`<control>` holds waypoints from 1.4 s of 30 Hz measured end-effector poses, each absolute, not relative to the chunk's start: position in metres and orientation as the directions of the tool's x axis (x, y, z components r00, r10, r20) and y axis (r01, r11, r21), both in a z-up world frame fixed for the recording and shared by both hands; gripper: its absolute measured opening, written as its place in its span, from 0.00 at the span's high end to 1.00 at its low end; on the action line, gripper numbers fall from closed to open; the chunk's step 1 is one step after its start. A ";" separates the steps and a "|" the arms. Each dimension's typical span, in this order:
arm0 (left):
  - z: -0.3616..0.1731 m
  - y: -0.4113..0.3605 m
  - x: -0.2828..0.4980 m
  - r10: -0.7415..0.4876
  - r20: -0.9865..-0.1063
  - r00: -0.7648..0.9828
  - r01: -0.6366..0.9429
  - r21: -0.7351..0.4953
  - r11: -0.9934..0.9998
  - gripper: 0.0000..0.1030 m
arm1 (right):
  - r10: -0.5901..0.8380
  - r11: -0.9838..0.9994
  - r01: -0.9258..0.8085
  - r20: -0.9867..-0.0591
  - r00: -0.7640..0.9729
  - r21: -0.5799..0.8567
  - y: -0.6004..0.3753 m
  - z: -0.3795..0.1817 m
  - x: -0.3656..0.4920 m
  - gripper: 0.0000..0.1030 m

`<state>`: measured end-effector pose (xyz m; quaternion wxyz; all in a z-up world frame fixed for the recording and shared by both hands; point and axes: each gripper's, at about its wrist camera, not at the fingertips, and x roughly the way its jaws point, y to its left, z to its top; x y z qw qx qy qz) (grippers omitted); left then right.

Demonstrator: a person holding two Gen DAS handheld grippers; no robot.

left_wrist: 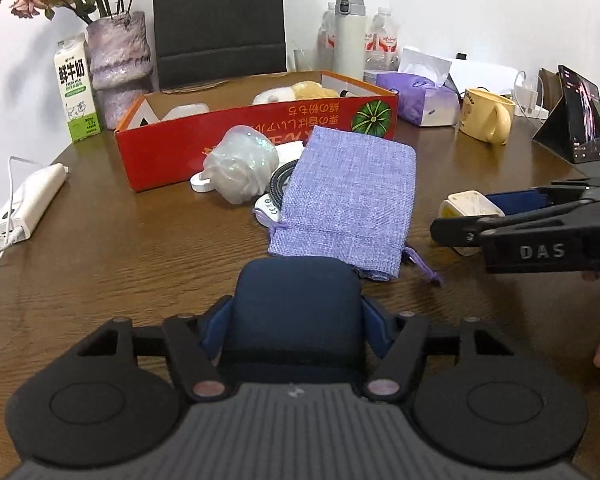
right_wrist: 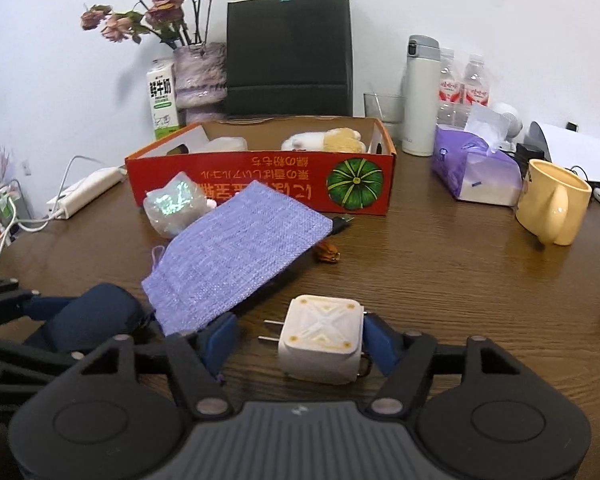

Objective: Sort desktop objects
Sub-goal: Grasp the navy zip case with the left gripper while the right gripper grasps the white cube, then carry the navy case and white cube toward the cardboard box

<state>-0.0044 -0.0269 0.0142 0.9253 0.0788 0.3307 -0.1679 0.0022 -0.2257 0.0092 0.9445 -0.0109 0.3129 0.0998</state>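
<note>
My right gripper (right_wrist: 298,340) stands released around the white charger (right_wrist: 320,340), prongs pointing left, while my left gripper (left_wrist: 296,320) clasps a dark pouch (left_wrist: 296,316).

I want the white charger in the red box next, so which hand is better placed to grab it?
Right. The charger already sits between the right hand-held gripper's open fingers, while the left hand-held gripper is occupied by a dark blue pouch.
</note>
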 end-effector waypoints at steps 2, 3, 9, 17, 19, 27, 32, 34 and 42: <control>0.017 -0.027 -0.007 -0.256 -0.638 0.726 0.362 0.039 0.931 0.36 | 0.165 0.983 -0.183 -0.600 0.782 0.033 -0.225 0.005 0.004 0.40; 0.019 -0.026 -0.008 -0.261 -0.635 0.727 0.366 0.037 0.930 0.36 | 0.170 0.982 -0.186 -0.595 0.785 0.036 -0.226 0.004 0.004 0.41; 0.036 -0.015 -0.013 -0.272 -0.620 0.736 0.339 -0.011 0.941 0.37 | 0.191 0.980 -0.188 -0.557 0.809 0.063 -0.231 0.016 -0.007 0.41; 0.055 -0.019 -0.022 -0.280 -0.563 0.778 0.340 0.001 0.940 0.38 | 0.249 0.965 -0.254 -0.522 0.816 0.063 -0.217 0.036 -0.020 0.41; 0.056 -0.020 -0.023 -0.278 -0.559 0.781 0.341 0.008 0.940 0.38 | 0.266 0.960 -0.273 -0.521 0.811 0.065 -0.212 0.037 -0.022 0.41; 0.055 -0.018 -0.022 -0.277 -0.562 0.780 0.336 0.001 0.942 0.38 | 0.277 0.956 -0.286 -0.520 0.808 0.066 -0.203 0.039 -0.023 0.41; 0.057 -0.019 -0.022 -0.273 -0.560 0.782 0.331 0.002 0.944 0.38 | 0.268 0.960 -0.271 -0.521 0.811 0.072 -0.207 0.039 -0.023 0.41; 0.058 -0.019 -0.023 -0.277 -0.557 0.783 0.333 -0.001 0.943 0.38 | 0.265 0.961 -0.266 -0.516 0.815 0.074 -0.208 0.040 -0.023 0.41; 0.073 -0.020 -0.015 -0.287 -0.518 0.806 0.328 -0.013 0.945 0.38 | 0.256 0.965 -0.247 -0.480 0.839 0.083 -0.213 0.052 -0.023 0.41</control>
